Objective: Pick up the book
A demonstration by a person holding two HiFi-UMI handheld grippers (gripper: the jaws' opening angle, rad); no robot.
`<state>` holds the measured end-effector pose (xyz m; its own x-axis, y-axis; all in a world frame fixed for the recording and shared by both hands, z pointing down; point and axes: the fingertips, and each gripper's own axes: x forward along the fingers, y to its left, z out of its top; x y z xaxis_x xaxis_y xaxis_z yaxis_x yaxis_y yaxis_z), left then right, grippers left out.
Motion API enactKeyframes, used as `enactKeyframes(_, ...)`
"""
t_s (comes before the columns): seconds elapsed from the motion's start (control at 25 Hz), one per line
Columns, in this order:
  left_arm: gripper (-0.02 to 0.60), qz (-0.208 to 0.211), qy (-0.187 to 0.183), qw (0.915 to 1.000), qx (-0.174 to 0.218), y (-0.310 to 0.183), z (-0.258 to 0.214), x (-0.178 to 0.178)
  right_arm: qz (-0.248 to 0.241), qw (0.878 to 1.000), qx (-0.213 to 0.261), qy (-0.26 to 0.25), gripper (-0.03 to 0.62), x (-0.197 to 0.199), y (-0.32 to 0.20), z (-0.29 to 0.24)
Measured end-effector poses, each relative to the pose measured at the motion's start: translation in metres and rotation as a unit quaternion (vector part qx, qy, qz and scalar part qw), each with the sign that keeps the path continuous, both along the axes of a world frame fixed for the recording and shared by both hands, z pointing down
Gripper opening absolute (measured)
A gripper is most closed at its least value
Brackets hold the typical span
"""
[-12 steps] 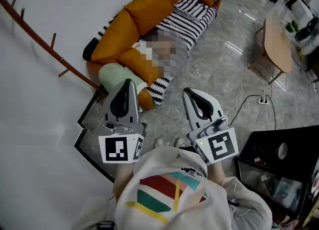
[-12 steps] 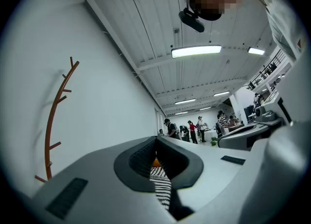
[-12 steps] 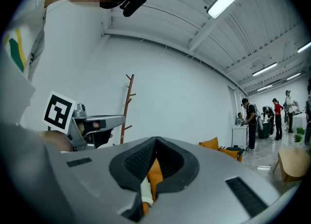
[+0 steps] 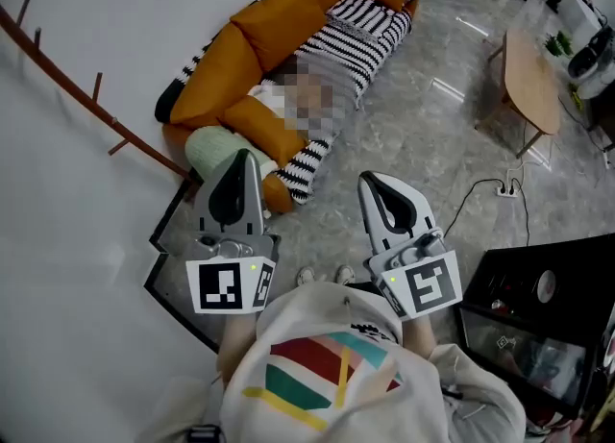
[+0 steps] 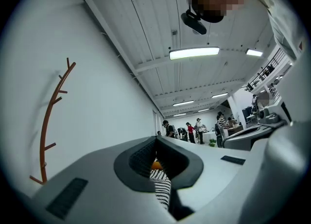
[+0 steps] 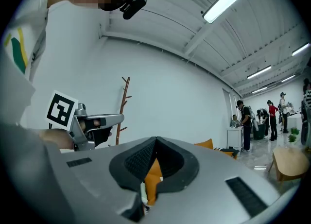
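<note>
Head view: left gripper (image 4: 244, 157) and right gripper (image 4: 366, 180) both shut, empty, well short of sofa (image 4: 279, 23); book (image 4: 272, 95) apparently pale flat thing on seat ahead, so step closer, open jaws before reaching.

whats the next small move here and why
Likely walk closer to the sofa, claws forward. The left claw and right claw are both shut and empty, held in the air well short of it, and I can't make out the book clearly from here.
</note>
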<state>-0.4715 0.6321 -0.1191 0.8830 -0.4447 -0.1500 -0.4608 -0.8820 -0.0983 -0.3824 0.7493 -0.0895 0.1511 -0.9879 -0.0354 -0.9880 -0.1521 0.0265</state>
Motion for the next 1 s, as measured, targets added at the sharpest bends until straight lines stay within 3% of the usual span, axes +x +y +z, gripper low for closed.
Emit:
enactKeyframes(0.48, 0.006, -0.025, -0.014, 0.9996, -0.007, 0.038, 0.03, 0.022, -0.018, 0.999, -0.028, -0.029, 0.015, 0.027, 0.049, 0.043)
enactKeyframes(0.64, 0.006, -0.026, -0.006, 0.9996, -0.004, 0.034, 0.024, 0.026, -0.027, 0.999, -0.013, -0.043, 0.015, 0.031, 0.06, 0.042)
enactKeyframes(1.0, 0.006, -0.009, 0.003, 1.0, 0.002, 0.0, 0.026, 0.089, 0.016, 0.999, -0.014, -0.04, 0.015, 0.087, 0.046, 0.043)
